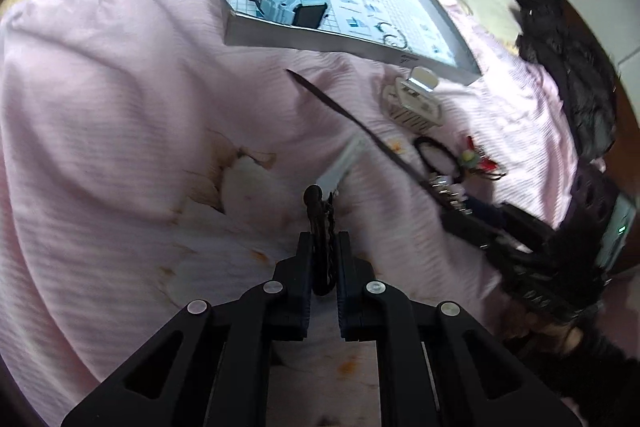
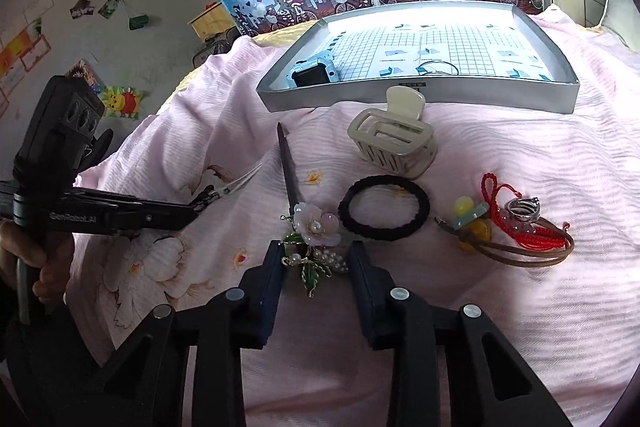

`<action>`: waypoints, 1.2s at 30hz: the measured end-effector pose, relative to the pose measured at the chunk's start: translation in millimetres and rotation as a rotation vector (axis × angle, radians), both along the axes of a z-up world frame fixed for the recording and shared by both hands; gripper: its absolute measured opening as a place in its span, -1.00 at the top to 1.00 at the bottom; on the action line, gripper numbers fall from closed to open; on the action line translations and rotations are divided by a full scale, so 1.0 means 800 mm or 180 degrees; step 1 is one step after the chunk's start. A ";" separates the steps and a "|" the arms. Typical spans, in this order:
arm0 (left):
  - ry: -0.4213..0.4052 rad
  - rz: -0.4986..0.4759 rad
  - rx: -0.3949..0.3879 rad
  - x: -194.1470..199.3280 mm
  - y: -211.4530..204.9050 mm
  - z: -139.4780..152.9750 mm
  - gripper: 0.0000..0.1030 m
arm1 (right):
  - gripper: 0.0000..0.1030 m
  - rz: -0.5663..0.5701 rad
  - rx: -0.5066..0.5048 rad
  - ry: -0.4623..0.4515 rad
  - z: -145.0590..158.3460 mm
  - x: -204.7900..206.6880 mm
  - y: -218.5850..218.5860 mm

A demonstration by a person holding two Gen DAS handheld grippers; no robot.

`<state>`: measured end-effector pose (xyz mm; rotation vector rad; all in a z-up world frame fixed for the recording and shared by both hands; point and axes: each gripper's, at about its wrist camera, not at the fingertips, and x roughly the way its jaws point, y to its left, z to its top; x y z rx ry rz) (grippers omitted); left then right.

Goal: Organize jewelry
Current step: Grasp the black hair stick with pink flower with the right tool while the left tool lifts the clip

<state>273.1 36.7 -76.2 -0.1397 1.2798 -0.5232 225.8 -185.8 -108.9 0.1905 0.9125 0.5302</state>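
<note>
My left gripper (image 1: 325, 239) is shut on a slim silver hair clip (image 1: 340, 167) with a dark chain and knob, held above the pink bedspread; the right wrist view shows that clip (image 2: 236, 183) curving out of the left gripper (image 2: 204, 201). My right gripper (image 2: 314, 251) is open, its fingers on either side of a flower hairpin (image 2: 316, 223) with a pink bloom, pearls, green leaves and a long dark stick (image 2: 289, 167). Nothing is clamped in it. The silver tray (image 2: 420, 95) lies beyond, with a blue watch (image 2: 316, 71) and thin hoops (image 2: 436, 67) inside.
On the bedspread to the right lie a cream claw clip (image 2: 394, 143), a black hair tie (image 2: 384, 207), a red cord bracelet (image 2: 516, 223), a silver ring (image 2: 524, 207), yellow beads (image 2: 464, 205) and a brown cord (image 2: 520, 253). A blue curtain hangs behind the tray.
</note>
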 end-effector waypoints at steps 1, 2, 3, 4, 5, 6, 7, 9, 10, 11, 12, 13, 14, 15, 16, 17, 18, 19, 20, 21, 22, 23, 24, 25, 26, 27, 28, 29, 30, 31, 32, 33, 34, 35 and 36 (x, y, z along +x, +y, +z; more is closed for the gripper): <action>0.0020 0.0028 -0.0026 0.000 0.000 0.001 0.85 | 0.36 0.0004 0.0013 0.0012 0.000 0.002 0.000; 0.0046 0.0064 -0.0053 0.000 0.000 0.000 0.85 | 0.33 0.0000 0.0015 0.0016 0.000 0.003 0.000; 0.0083 0.0118 -0.0084 0.000 0.000 -0.001 0.85 | 0.24 0.0007 0.0032 0.0027 -0.001 0.007 0.001; 0.0131 0.0168 -0.0112 0.000 0.001 -0.003 0.85 | 0.20 0.0006 0.0041 0.0034 -0.002 0.011 0.001; 0.0160 0.0201 -0.0133 0.001 0.002 -0.004 0.86 | 0.16 0.0002 0.0044 0.0038 -0.002 0.015 0.002; 0.0170 0.0220 -0.0146 0.001 0.001 -0.005 0.86 | 0.16 0.0002 0.0041 0.0045 -0.003 0.018 0.003; 0.0172 0.0220 -0.0148 0.001 0.001 -0.004 0.86 | 0.16 0.0010 0.0035 0.0059 -0.004 0.023 0.004; 0.0188 0.0223 -0.0158 0.003 0.001 -0.005 0.86 | 0.16 0.0012 0.0045 0.0072 -0.007 0.025 0.005; 0.0197 0.0224 -0.0163 0.003 0.001 -0.006 0.86 | 0.16 0.0020 0.0047 0.0075 -0.007 0.025 0.005; 0.0199 0.0223 -0.0171 0.003 0.001 -0.006 0.86 | 0.25 0.0027 0.0032 0.0072 -0.007 0.024 0.005; 0.0192 0.0224 -0.0175 0.003 0.001 -0.006 0.87 | 0.46 0.0030 -0.0021 0.0048 -0.007 0.023 0.006; 0.0182 0.0220 -0.0203 0.003 0.001 -0.005 0.87 | 0.46 0.0037 -0.0039 0.0042 -0.007 0.022 0.007; 0.0173 0.0214 -0.0255 0.001 0.001 -0.003 0.87 | 0.47 0.0032 -0.0027 0.0038 -0.007 0.020 0.007; 0.0166 0.0212 -0.0318 0.001 0.002 0.000 0.87 | 0.48 0.0021 0.0008 0.0032 -0.007 0.019 0.005; 0.0157 0.0208 -0.0409 -0.001 0.002 0.003 0.87 | 0.50 0.0011 0.0073 0.0034 -0.007 0.017 0.002; 0.0137 0.0202 -0.0478 -0.002 0.001 0.006 0.87 | 0.58 0.0008 0.0105 0.0041 -0.007 0.017 0.001; 0.0093 0.0184 -0.0521 -0.004 0.000 0.010 0.87 | 0.58 -0.0004 0.0143 0.0042 -0.006 0.017 -0.001; 0.0061 0.0172 -0.0531 -0.006 -0.001 0.013 0.87 | 0.58 -0.0016 0.0211 0.0054 -0.006 0.016 -0.003; 0.0036 0.0167 -0.0530 -0.007 -0.001 0.016 0.87 | 0.58 -0.0020 0.0247 0.0063 -0.005 0.016 -0.004; 0.0006 0.0165 -0.0526 -0.008 -0.002 0.018 0.87 | 0.58 -0.0027 0.0280 0.0072 -0.005 0.015 -0.005; -0.0015 0.0174 -0.0522 -0.009 -0.003 0.020 0.87 | 0.58 -0.0026 0.0284 0.0076 -0.005 0.014 -0.005; -0.0028 0.0198 -0.0516 -0.010 -0.002 0.021 0.87 | 0.58 -0.0019 0.0279 0.0072 -0.005 0.013 -0.004; -0.0035 0.0226 -0.0519 -0.010 -0.001 0.022 0.87 | 0.58 -0.0015 0.0270 0.0057 -0.003 0.011 -0.003; -0.0040 0.0253 -0.0530 -0.010 0.001 0.022 0.87 | 0.58 0.0004 0.0261 0.0037 -0.002 0.009 -0.001; -0.0046 0.0275 -0.0542 -0.010 0.002 0.022 0.87 | 0.58 0.0011 0.0264 0.0023 0.000 0.007 -0.001; -0.0059 0.0293 -0.0553 -0.010 0.004 0.023 0.87 | 0.58 0.0022 0.0273 0.0003 0.002 0.006 0.001; -0.0086 0.0313 -0.0557 -0.009 0.005 0.025 0.87 | 0.59 0.0040 0.0289 -0.0029 0.004 0.004 0.002; -0.0116 0.0324 -0.0554 -0.009 0.006 0.026 0.87 | 0.58 0.0051 0.0299 -0.0044 0.005 0.003 0.002; -0.0161 0.0325 -0.0544 -0.009 0.005 0.028 0.87 | 0.59 0.0066 0.0307 -0.0057 0.005 0.002 0.003; -0.0211 0.0320 -0.0518 -0.009 0.005 0.030 0.87 | 0.59 0.0087 0.0308 -0.0057 0.005 0.002 0.004; -0.0281 0.0312 -0.0480 -0.010 0.004 0.032 0.87 | 0.59 0.0096 0.0306 -0.0055 0.004 0.001 0.005; -0.0385 0.0282 -0.0438 -0.011 0.001 0.037 0.87 | 0.58 0.0106 0.0304 -0.0048 0.002 0.002 0.005; -0.0459 0.0246 -0.0425 -0.013 -0.002 0.041 0.87 | 0.58 0.0102 0.0322 -0.0031 0.000 0.003 0.005; -0.0521 0.0211 -0.0421 -0.015 -0.005 0.044 0.87 | 0.58 0.0096 0.0347 -0.0020 0.000 0.004 0.003; -0.0568 0.0175 -0.0417 -0.017 -0.007 0.046 0.87 | 0.59 0.0085 0.0382 -0.0011 -0.001 0.004 0.001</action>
